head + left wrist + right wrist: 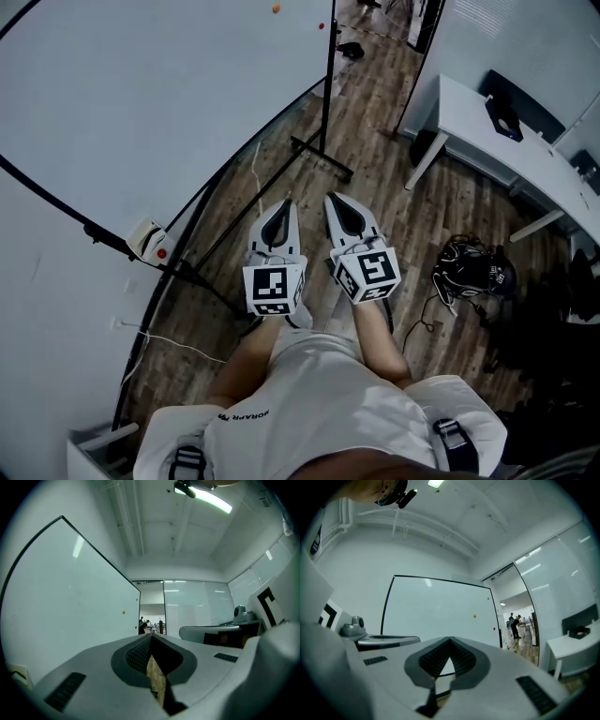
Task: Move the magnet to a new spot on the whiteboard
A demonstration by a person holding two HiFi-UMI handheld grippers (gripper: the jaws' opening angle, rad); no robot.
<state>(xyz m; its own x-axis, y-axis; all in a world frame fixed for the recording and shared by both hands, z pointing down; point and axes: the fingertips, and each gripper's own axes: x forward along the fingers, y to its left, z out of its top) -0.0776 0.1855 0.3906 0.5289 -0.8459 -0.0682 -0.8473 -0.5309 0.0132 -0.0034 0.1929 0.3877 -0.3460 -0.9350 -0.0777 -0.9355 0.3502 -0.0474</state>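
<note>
I have both tools parked low in front of the person, side by side and aimed ahead along the board (141,94). The left gripper (151,637) is clenched tip to tip with nothing in it, and the right gripper (450,641) is clamped together on nothing too. As I read it, the task hasn't started.

The magnets sit at the far end of the board, well apart from both tools. There is an orange magnet (474,616) and, lower and nearer the far edge, a red magnet (494,628). There may be a third dot above them, but it's too small to call.

What worries me from here:
- The task doesn't say which magnet, so I could go for the wrong dot. I'd take the orange one as the clearest.
- Both sets of jaws are closed. If I arrive like that I'll only nudge the magnet across the surface or knock it off.
- These look tiny and flat. The pads could slip off the rim, and the magnet would snap back or drop to the floor (366,103).
- The board is on a stand, and the stand foot (323,157) lies across the walking path. A trip or a hard push could rock the whole thing
</note>
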